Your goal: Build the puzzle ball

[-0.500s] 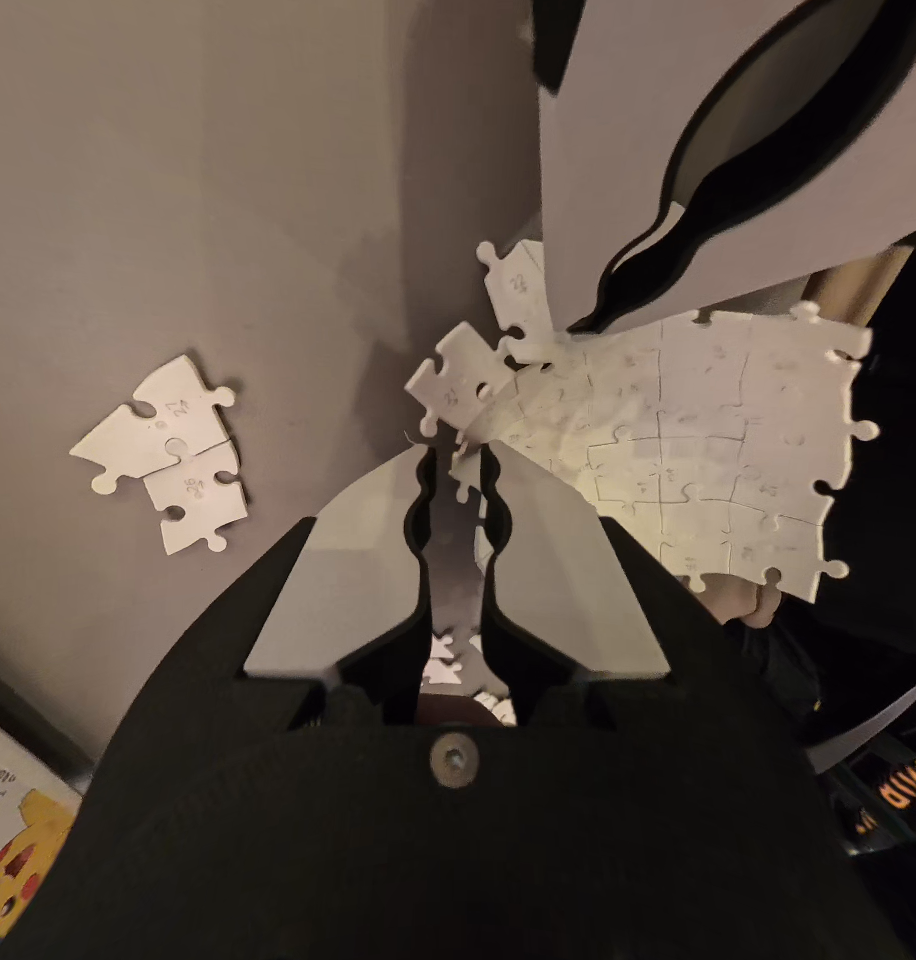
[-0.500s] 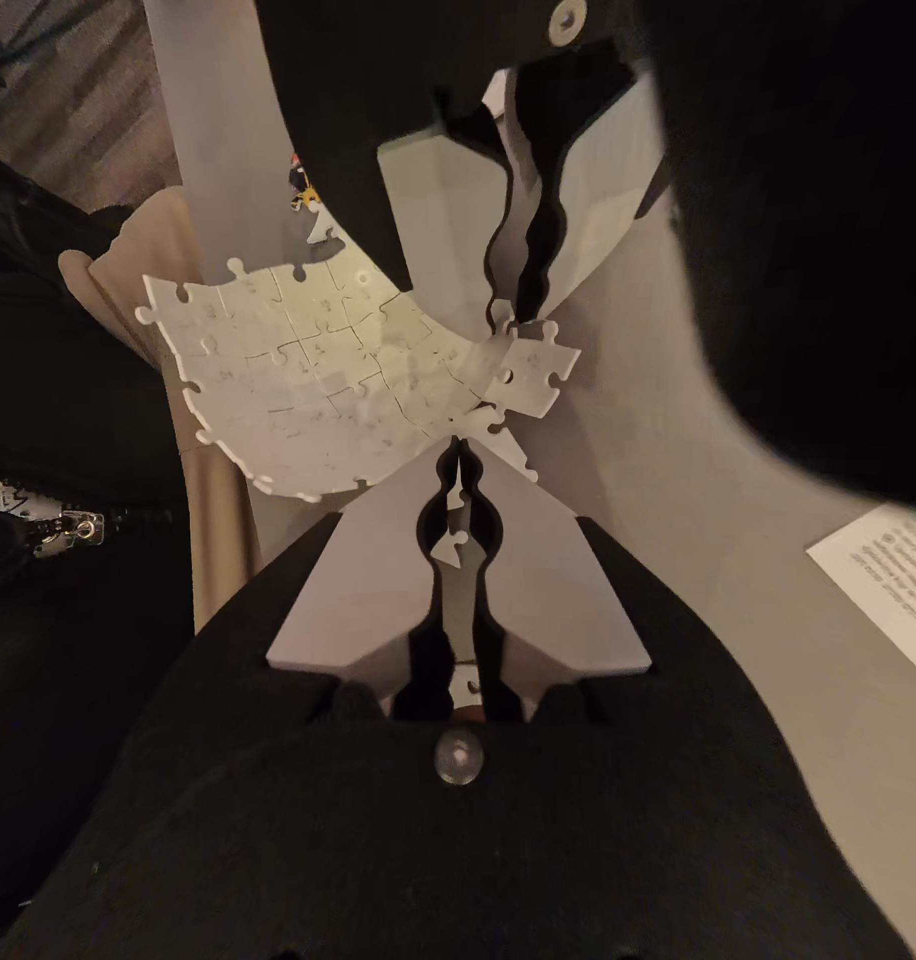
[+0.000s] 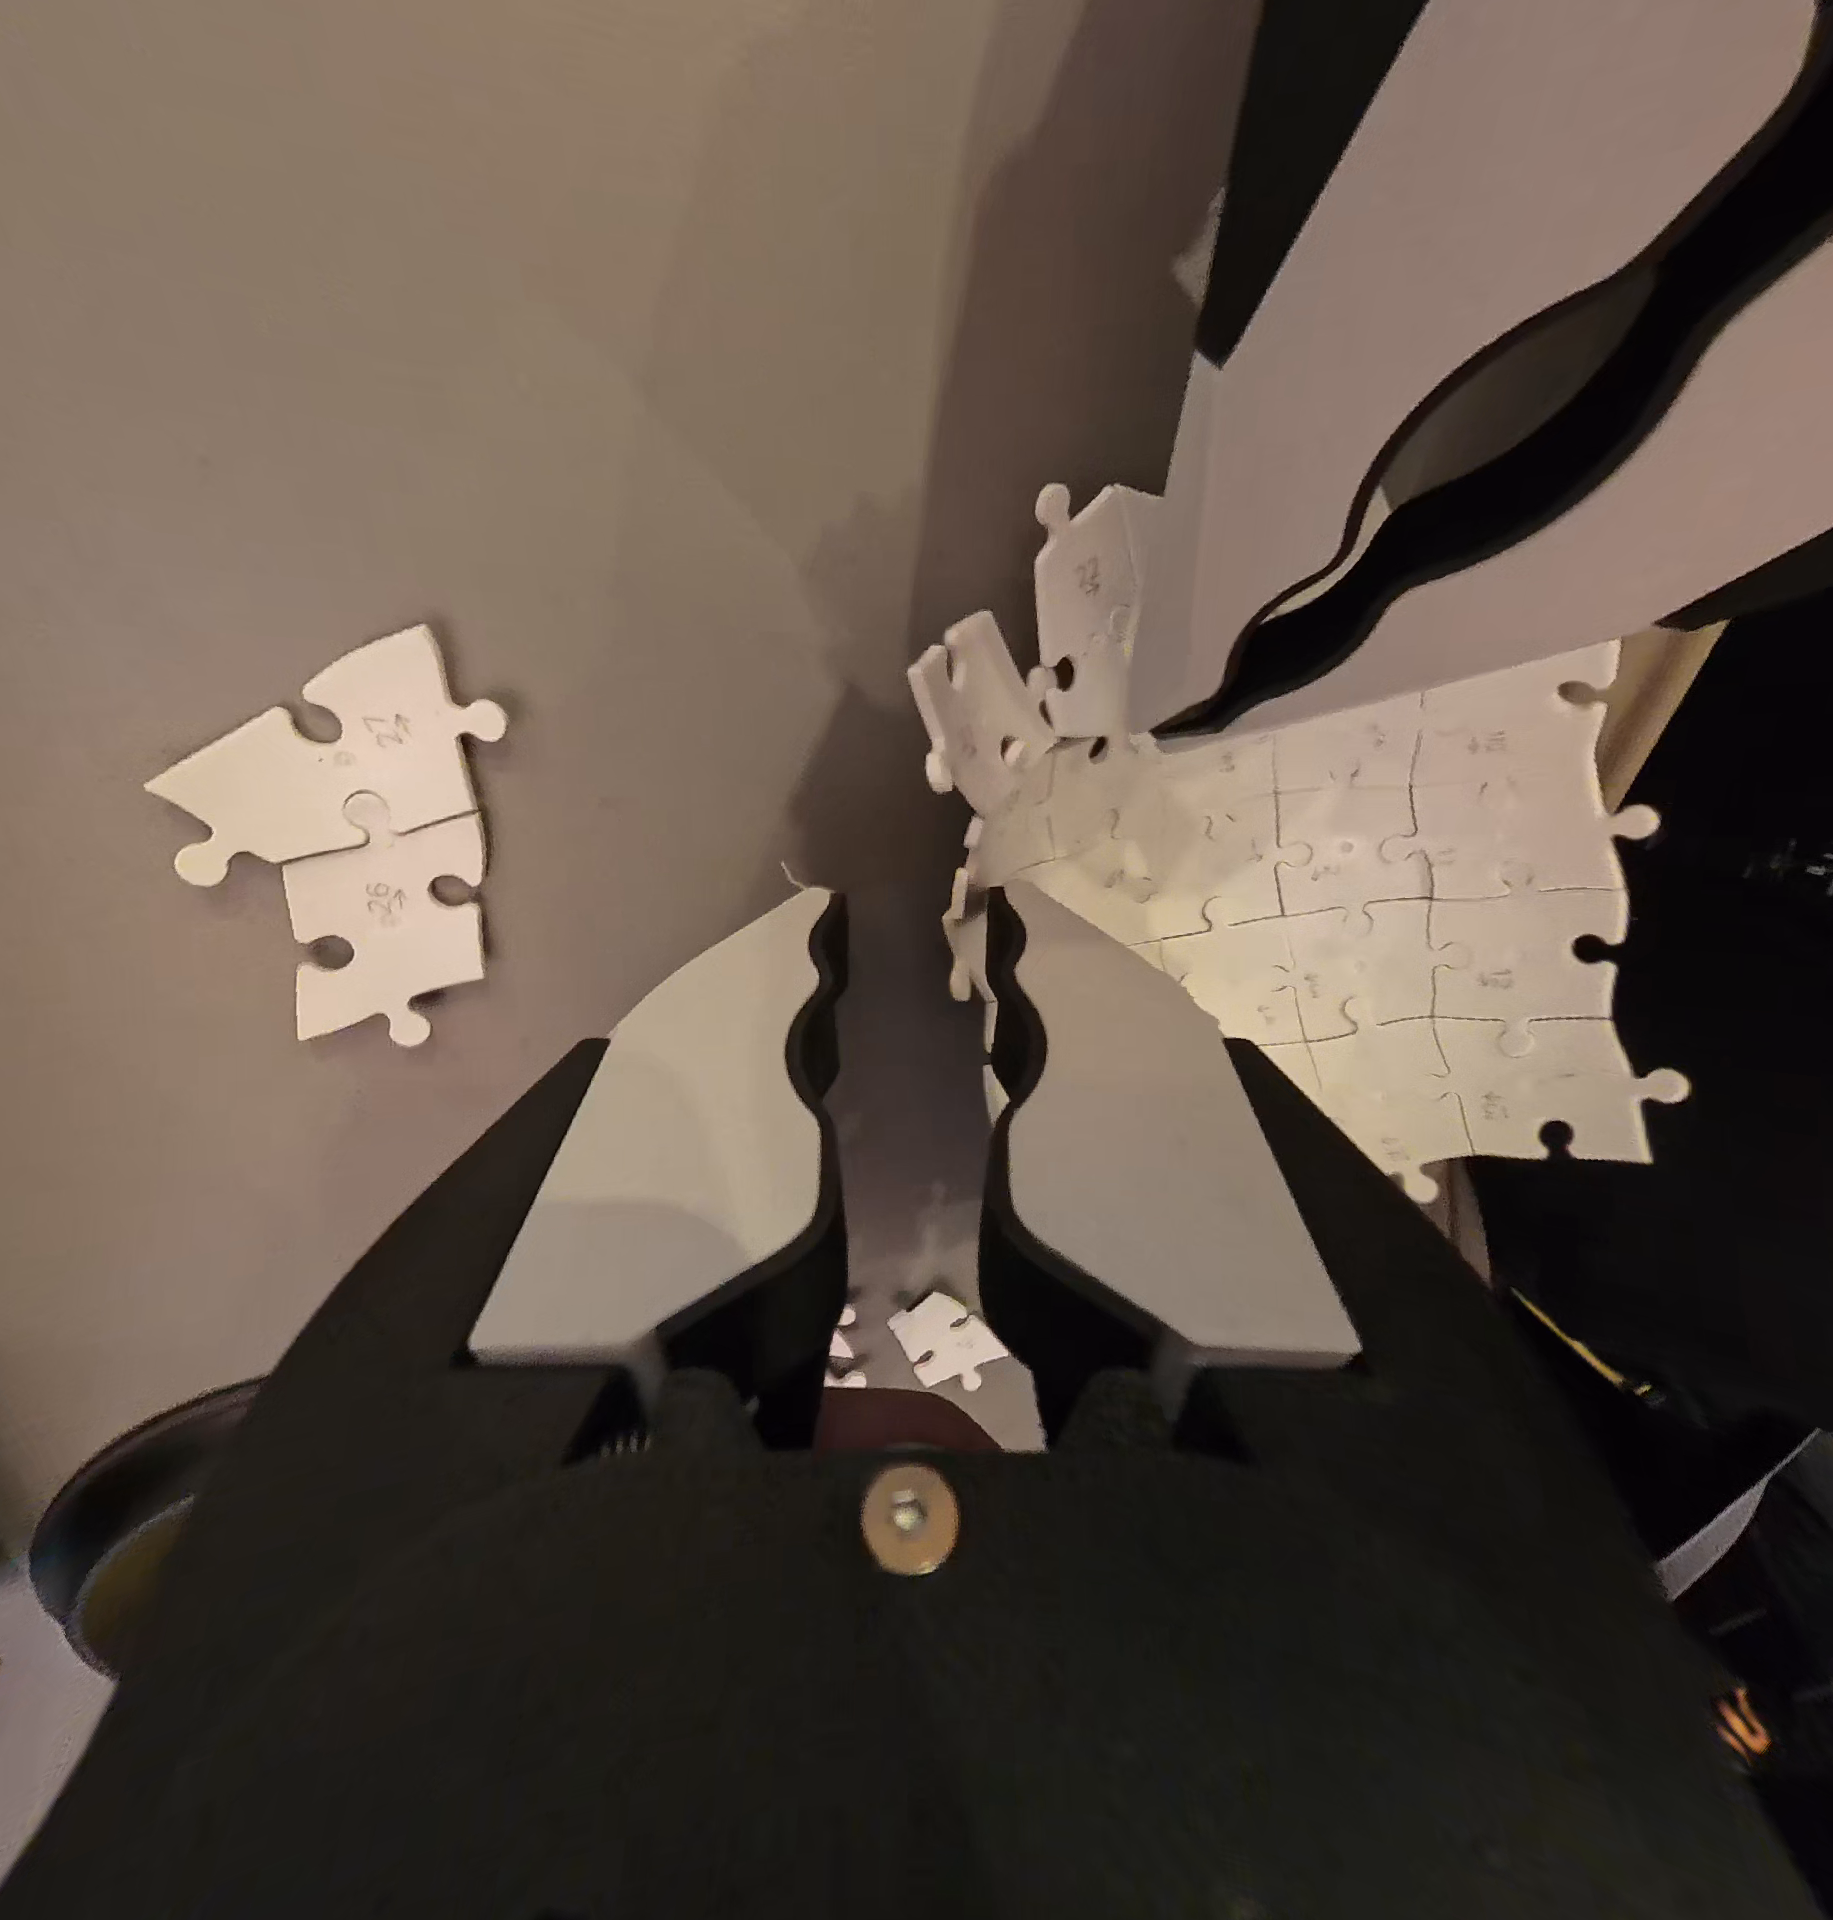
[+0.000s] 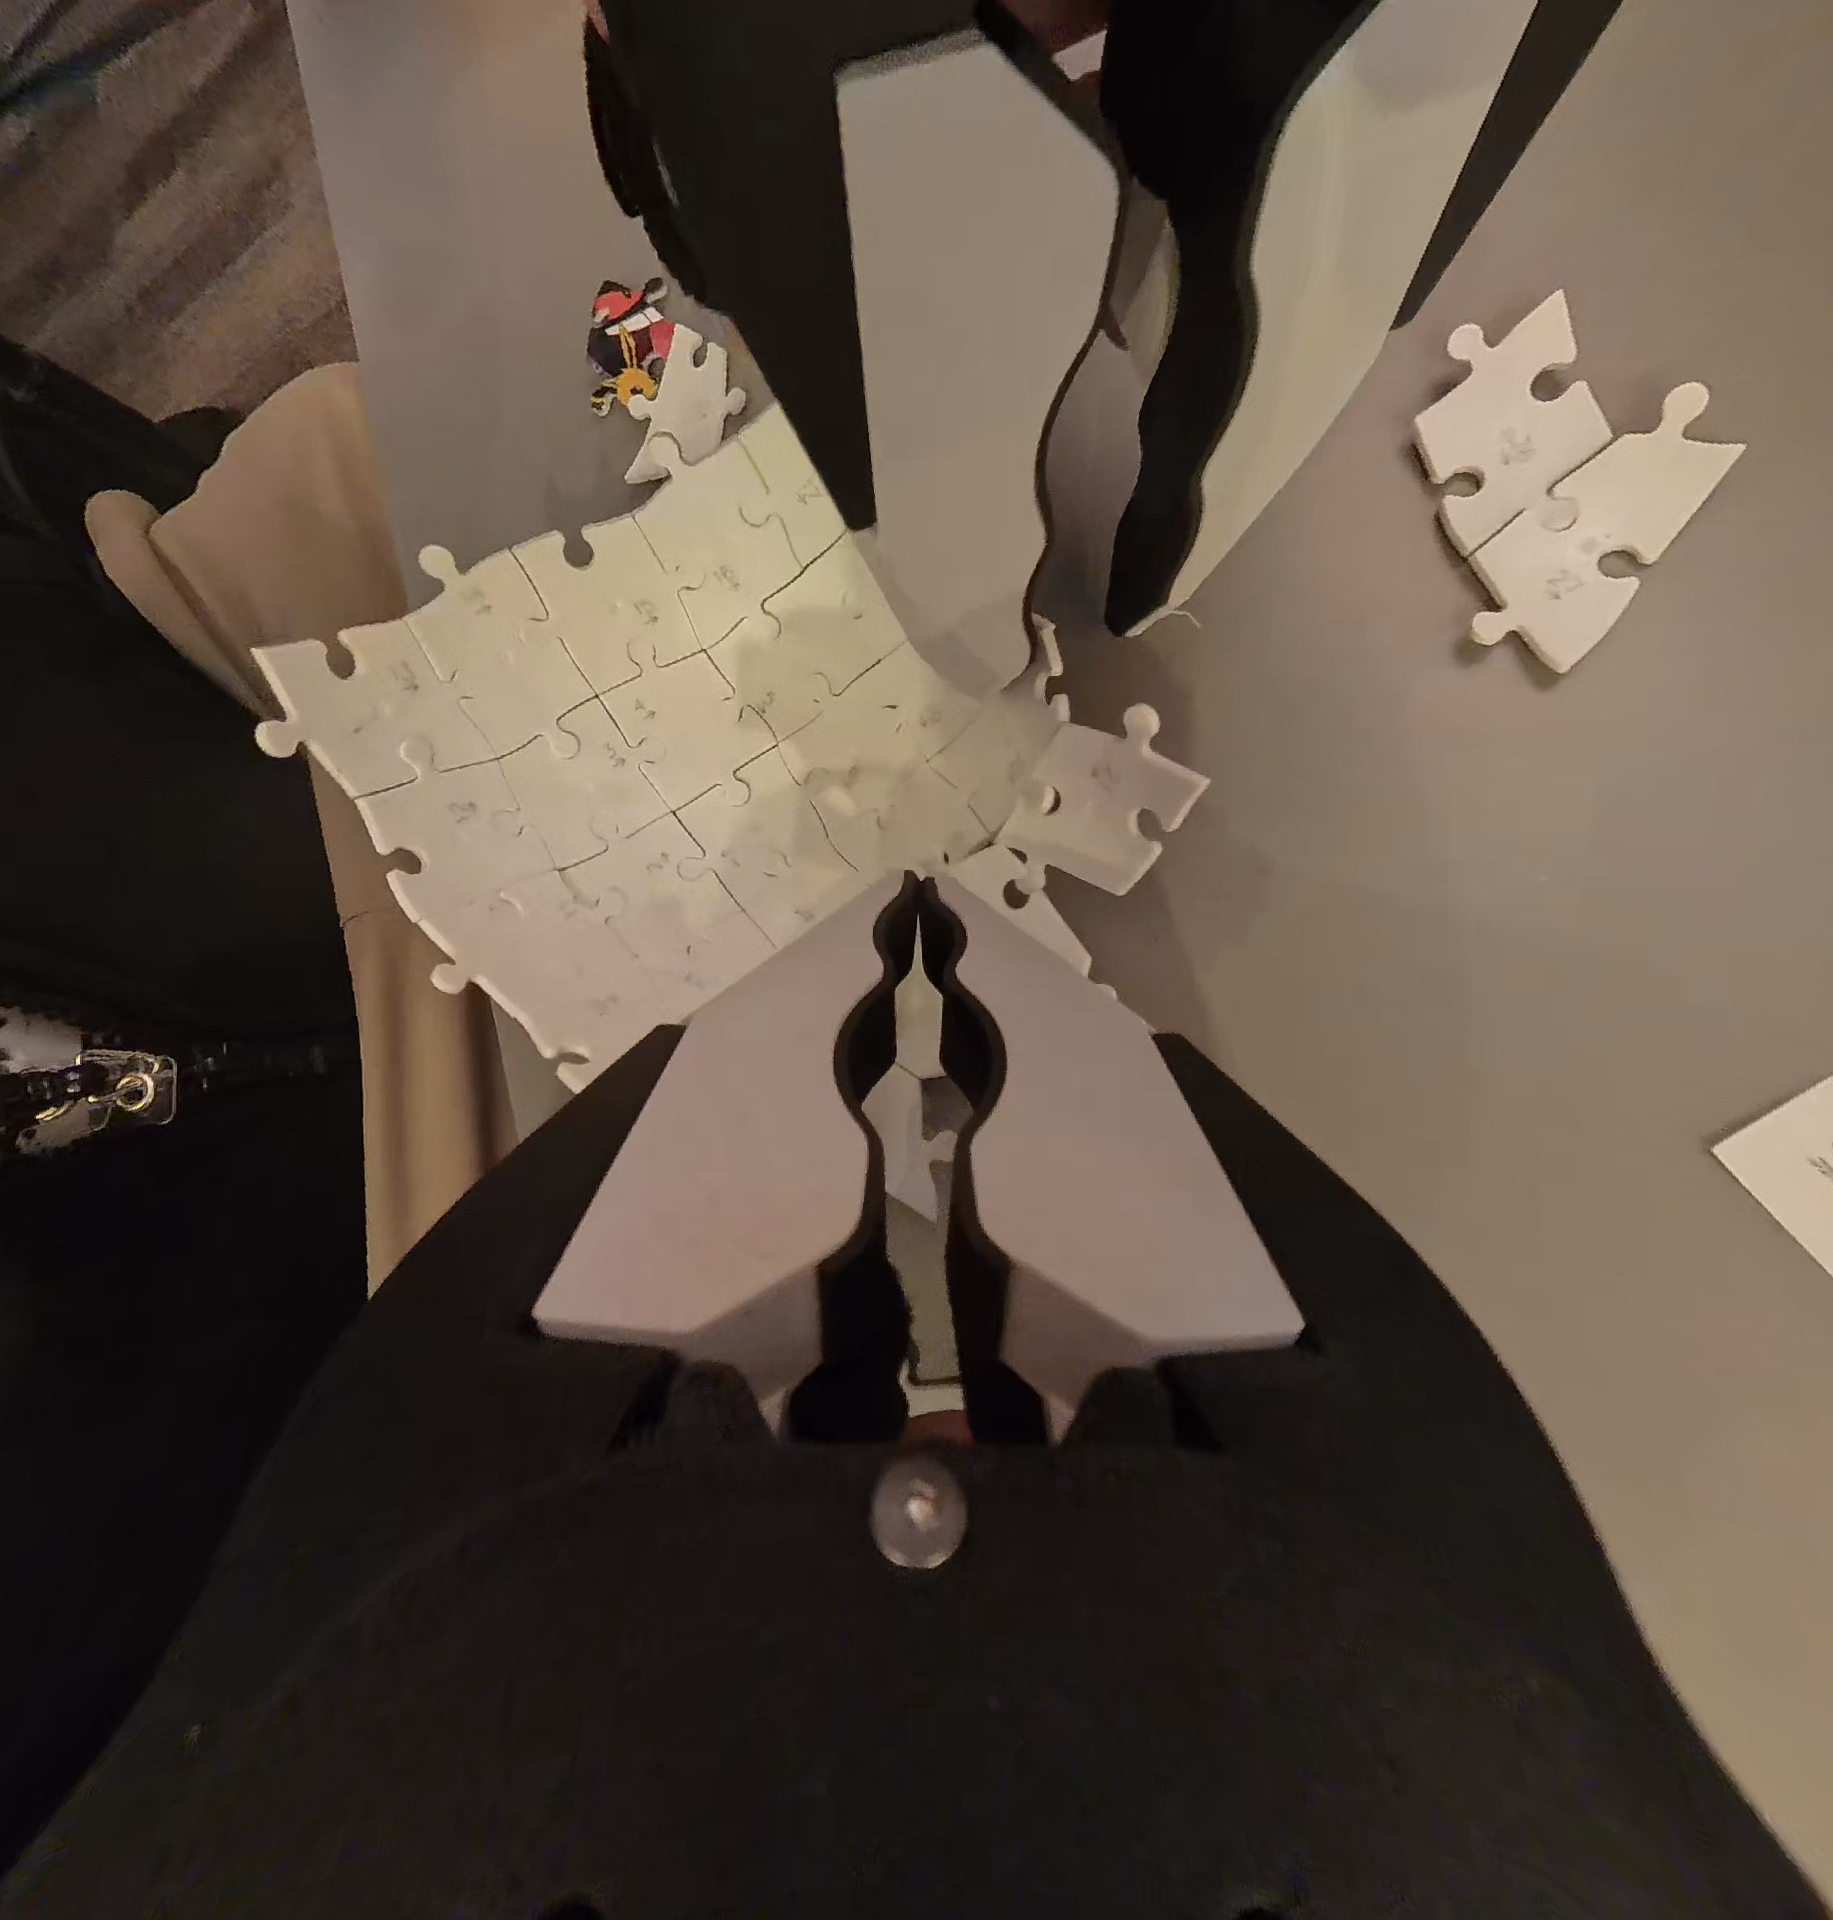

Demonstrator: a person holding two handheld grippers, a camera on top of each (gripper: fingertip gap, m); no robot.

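The right gripper (image 4: 917, 883) has its fingers (image 4: 787, 1091) pressed together at the tips on the near edge of the curved puzzle sheet (image 4: 621, 748), a white panel of joined pieces lying blank side up. From that grip the sheet spreads away to the left in the right wrist view, its long axis running left to right and its far corner reaching out past the edge of the grey surface (image 4: 1411, 935), over tan fabric and a dark garment with a zipper. At the gripped end a loosely attached piece (image 4: 1109, 805) juts to the right, tilted out of the sheet's plane. The left gripper (image 3: 912, 914) stands beside the same end with its fingers (image 3: 704, 1122) apart, a clear gap between them and nothing held; its right finger lies just beside the sheet's edge, and contact cannot be told. Small handwritten numbers and arrows mark the backs of the pieces. Well apart on the surface lies a joined pair of pieces (image 3: 351, 821), also numbered. A colour-printed piece (image 4: 631, 353) lies near the sheet's far side, and a white paper with print (image 4: 1805, 1174) rests at the surface's right edge.
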